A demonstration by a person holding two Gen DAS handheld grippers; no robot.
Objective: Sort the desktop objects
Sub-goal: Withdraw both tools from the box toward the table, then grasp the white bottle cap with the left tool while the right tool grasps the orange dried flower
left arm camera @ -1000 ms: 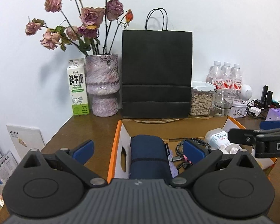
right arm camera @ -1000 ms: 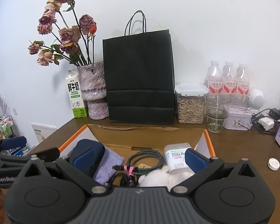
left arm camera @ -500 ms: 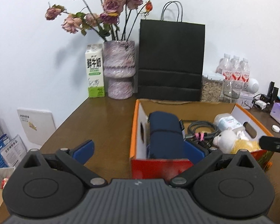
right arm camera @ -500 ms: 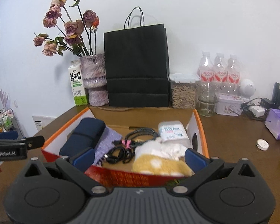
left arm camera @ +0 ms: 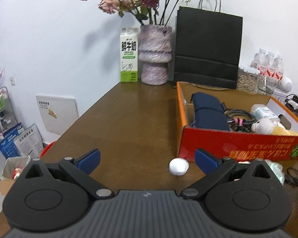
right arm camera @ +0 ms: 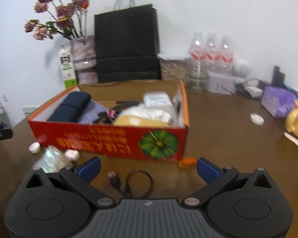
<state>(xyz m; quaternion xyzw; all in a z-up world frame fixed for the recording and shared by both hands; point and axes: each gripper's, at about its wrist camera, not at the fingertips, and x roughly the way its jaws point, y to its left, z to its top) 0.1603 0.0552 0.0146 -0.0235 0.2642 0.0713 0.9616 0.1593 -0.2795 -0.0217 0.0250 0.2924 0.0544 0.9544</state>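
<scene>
Left gripper (left arm camera: 147, 159) and right gripper (right arm camera: 148, 167) are hovering wide open, gripping nothing. Thin black looped cable (right arm camera: 138, 182) is lying at 6 o'clock; glossy red cardboard box (right arm camera: 109, 138), holding soft goods, is sitting at 12 o'clock on the smooth wooden table (left arm camera: 129, 119).

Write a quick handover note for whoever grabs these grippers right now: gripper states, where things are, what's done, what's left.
Left gripper: open, empty.
Right gripper: open, empty.
Already in the red box: navy pouch, cables, plush toy, white bottle.
Loose on the table in front of the box: black cable, two small white pieces, shiny wrapped item, small orange item.
White disc lies right of the box.
</scene>
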